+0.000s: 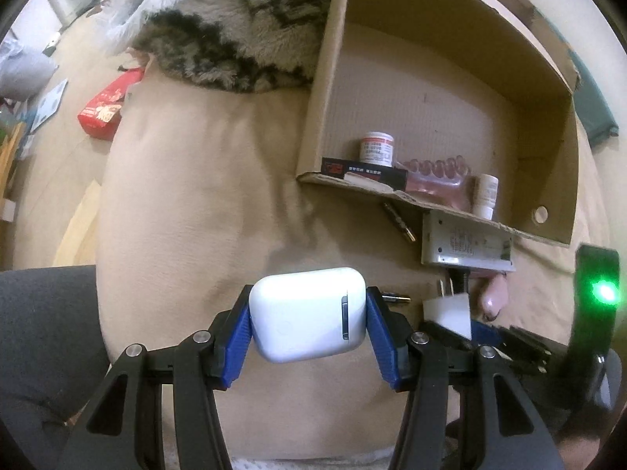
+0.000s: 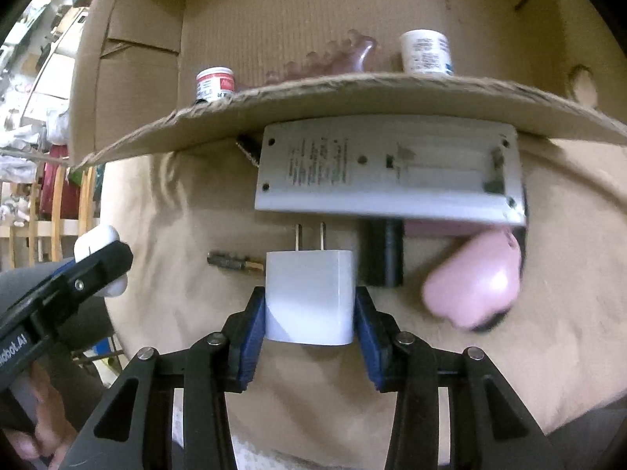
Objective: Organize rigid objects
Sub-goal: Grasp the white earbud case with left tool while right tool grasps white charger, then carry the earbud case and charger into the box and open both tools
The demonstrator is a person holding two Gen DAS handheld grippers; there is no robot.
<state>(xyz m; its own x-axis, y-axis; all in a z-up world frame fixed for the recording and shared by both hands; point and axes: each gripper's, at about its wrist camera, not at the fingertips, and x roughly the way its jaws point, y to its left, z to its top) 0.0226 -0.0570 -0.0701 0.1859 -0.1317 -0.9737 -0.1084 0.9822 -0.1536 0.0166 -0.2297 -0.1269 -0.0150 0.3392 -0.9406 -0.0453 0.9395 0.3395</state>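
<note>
The cardboard box lies open on the beige bedding, already holding two small jars, while the left gripper pinches a white earbud case and the right gripper clamps a white plug adapter. Both pickups look done; next comes carrying each over the box's front flap. The pink thing beyond the grey charger is blurred, perhaps another case.

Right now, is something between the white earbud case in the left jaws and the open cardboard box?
Nothing visible blocks it. The earbud case only has to clear the box's near cardboard flap.
</note>
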